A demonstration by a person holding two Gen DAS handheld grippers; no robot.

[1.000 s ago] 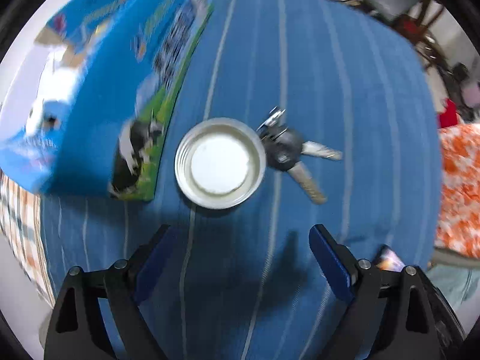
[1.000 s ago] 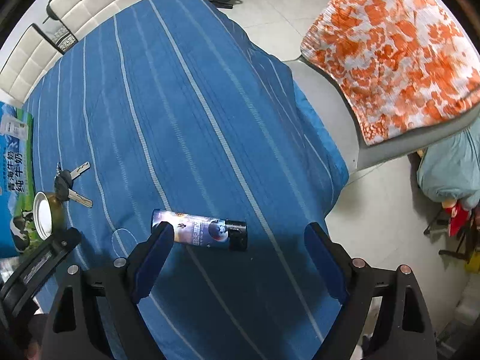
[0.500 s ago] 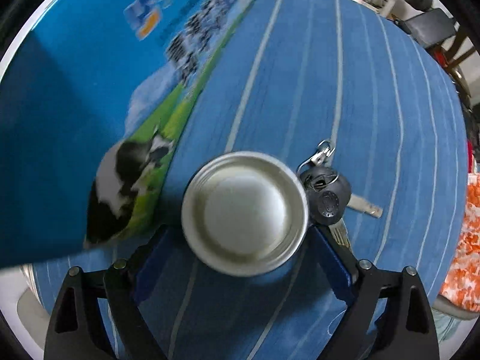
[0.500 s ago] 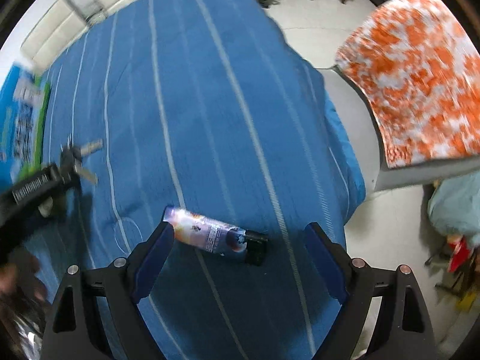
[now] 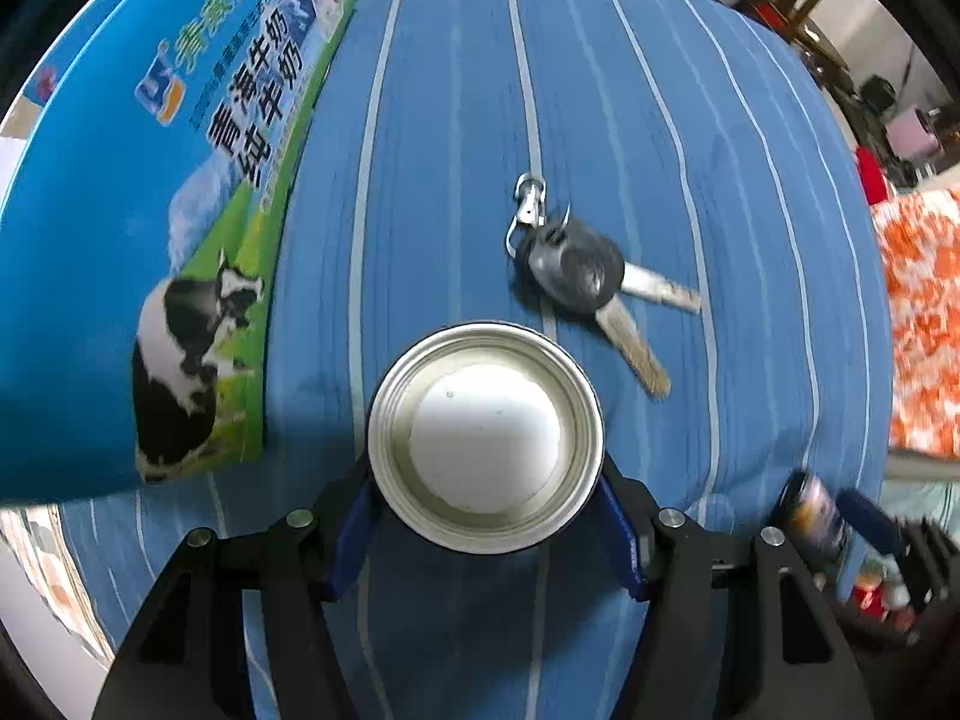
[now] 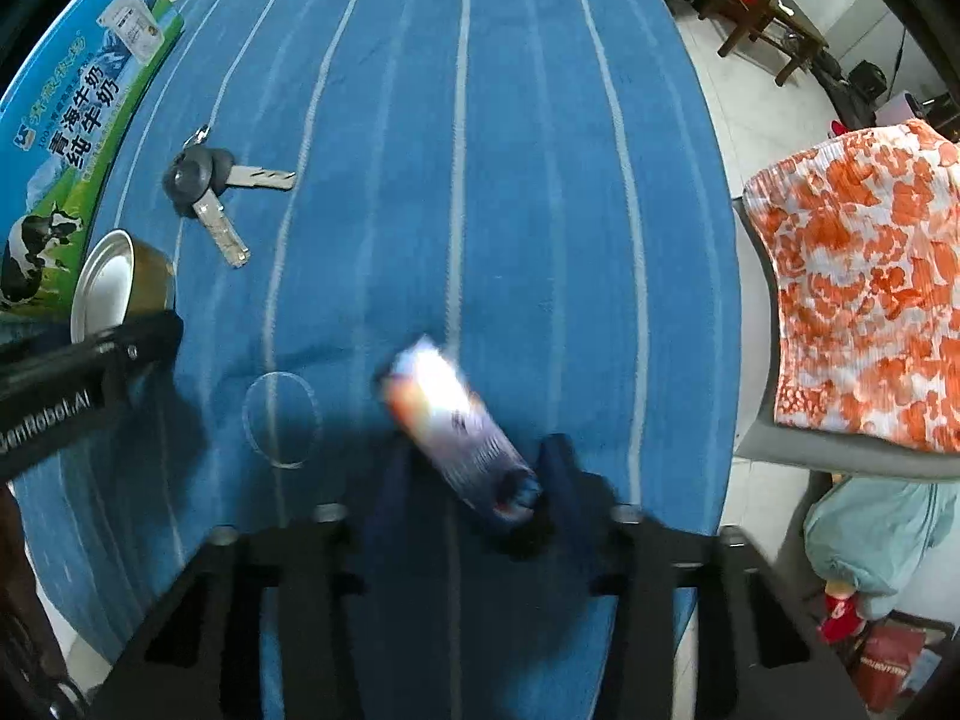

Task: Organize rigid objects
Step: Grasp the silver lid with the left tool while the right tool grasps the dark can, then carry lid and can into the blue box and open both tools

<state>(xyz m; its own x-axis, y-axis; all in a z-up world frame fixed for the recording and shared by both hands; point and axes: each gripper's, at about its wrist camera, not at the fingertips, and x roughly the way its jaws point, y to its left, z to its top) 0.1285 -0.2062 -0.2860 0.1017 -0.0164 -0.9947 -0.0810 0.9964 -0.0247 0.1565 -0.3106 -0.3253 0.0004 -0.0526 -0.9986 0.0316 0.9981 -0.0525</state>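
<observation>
the table (image 6: 540,150) wears a blue cloth with pale stripes and carries everything here. along its left edge lies a big blue milk carton box (image 5: 120,210) printed with a black-and-white cow and green grass, seen also in the right wrist view (image 6: 66,138). off the table's right side a chair draped in an orange-and-white floral cloth (image 6: 864,300) stands close by.

the left tool (image 5: 486,516) is clenched on a round tin can (image 5: 485,437), its blue pads pressed to the can's two sides; the can's silvery rimmed end with a pale centre faces the camera. from the right wrist view the can (image 6: 120,285) shows a gold side wall and sits just beside the box, with the left tool's black arm (image 6: 72,384) reaching to it.

the right tool (image 6: 474,474) closes around a printed spray bottle (image 6: 456,420), which lies tilted between the dark fingers; blur hides whether both fingers touch it, so i cannot tell if the grip is firm.

a bunch of keys (image 5: 582,276) with a black fob, two metal blades and a clip rests on the cloth just beyond the can, apart from it (image 6: 210,192).
</observation>
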